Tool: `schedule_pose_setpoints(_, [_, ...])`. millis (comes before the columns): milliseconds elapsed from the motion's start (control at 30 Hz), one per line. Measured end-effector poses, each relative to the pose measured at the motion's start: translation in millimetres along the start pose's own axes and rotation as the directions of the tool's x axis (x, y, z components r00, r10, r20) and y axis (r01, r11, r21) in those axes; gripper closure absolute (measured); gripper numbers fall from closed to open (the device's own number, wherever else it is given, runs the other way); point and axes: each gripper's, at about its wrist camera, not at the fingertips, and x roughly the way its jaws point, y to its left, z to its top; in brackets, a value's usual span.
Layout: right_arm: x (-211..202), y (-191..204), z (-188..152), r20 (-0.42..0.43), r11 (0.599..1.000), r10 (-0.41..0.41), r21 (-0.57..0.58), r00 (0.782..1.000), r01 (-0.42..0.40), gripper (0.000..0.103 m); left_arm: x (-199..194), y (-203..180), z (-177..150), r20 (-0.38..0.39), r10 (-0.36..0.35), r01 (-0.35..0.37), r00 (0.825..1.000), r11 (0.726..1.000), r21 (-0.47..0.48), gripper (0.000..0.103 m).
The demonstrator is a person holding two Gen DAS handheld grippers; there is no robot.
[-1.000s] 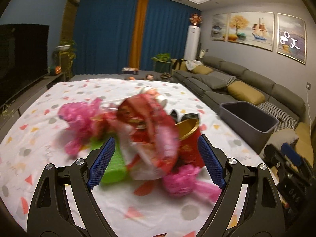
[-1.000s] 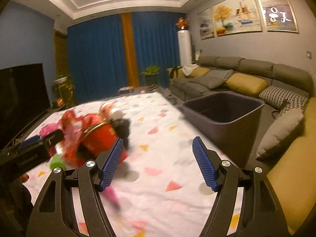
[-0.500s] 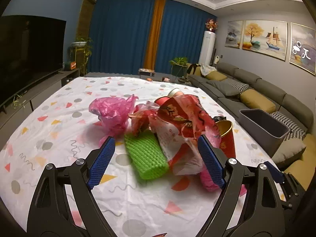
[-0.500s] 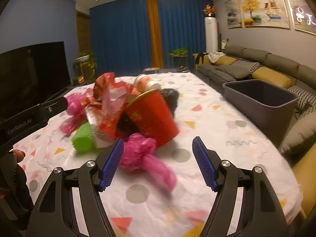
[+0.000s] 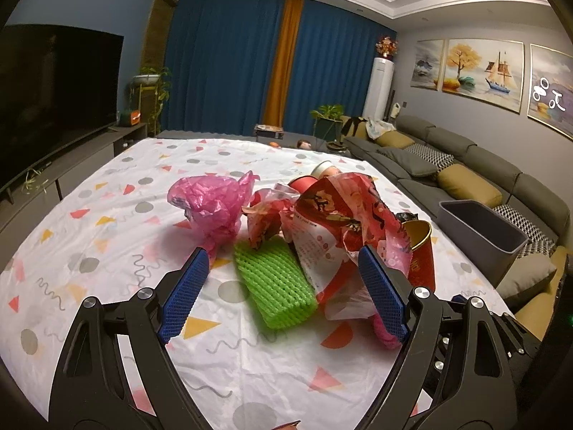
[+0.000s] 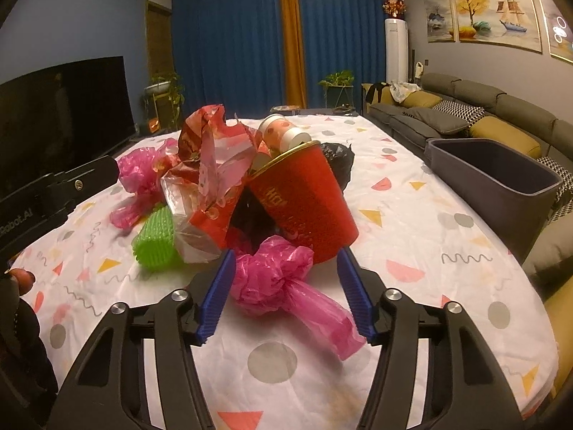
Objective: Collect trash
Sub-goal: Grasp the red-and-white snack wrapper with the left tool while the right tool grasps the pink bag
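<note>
A white tablecloth (image 5: 107,215) printed with coloured triangles and grey dots covers the table, with a dark television (image 5: 53,82) beyond its left edge, a grey sofa (image 5: 483,165) with mustard cushions along its right edge, and blue curtains (image 5: 229,64) past its far edge.

A heap of trash lies mid-counter: a green foam net (image 5: 275,283) on its side, crumpled pink bags (image 6: 283,283), a red wrapper (image 5: 343,215), and a tilted red cup (image 6: 304,204).
</note>
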Motion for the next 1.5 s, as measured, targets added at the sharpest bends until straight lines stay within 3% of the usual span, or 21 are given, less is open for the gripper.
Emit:
schedule_pose_setpoints(200, [10.6,1.8,1.9,-0.030,1.000,0.015,0.003,0.999,-0.015,0.055,2.4,0.0,-1.2,-0.007,-0.012,0.013,1.000,1.000,0.013,0.019])
schedule_pose_setpoints(400, [15.8,6.3,0.1,-0.060,0.999,0.040,-0.018,0.997,-0.041,0.074,7.1,-3.7,-2.9,-0.024,-0.031,0.032,0.999,0.999,0.029,0.019])
schedule_pose_setpoints(467, [15.9,8.4,-1.6,-0.062,0.998,0.046,-0.032,0.997,-0.048,0.087,9.1,-5.0,-3.4,-0.034,-0.045,0.046,0.998,0.999,0.029,0.019])
schedule_pose_setpoints(733, [8.3,-2.2,-3.0,-0.049,0.998,0.062,-0.003,0.997,-0.062,0.092,21.7,-9.4,-5.8,-0.080,-0.097,0.098,0.992,0.995,0.000,0.020])
schedule_pose_setpoints(1033, [-12.1,-15.9,-3.6,-0.011,0.997,0.073,0.017,0.997,-0.073,0.093,53.7,-23.4,-11.7,-0.167,-0.132,0.135,0.977,0.991,0.007,0.052])
schedule_pose_setpoints(1233, [-19.2,-21.9,-4.2,-0.004,0.997,0.074,0.025,0.997,-0.074,0.093,65.7,-30.0,-15.5,-0.209,-0.187,0.189,0.960,0.982,-0.011,0.084])
schedule_pose_setpoints(1367, [-23.7,-25.8,-4.7,0.005,0.997,0.072,0.035,0.997,-0.072,0.093,62.1,-35.4,-16.0,-0.194,-0.196,0.202,0.961,0.979,0.010,0.094])
schedule_pose_setpoints(1500, [-30.4,-27.1,-4.8,0.020,0.997,0.069,0.040,0.997,-0.070,0.093,55.0,-35.6,-14.8,-0.176,-0.198,0.203,0.964,0.979,0.008,0.097])
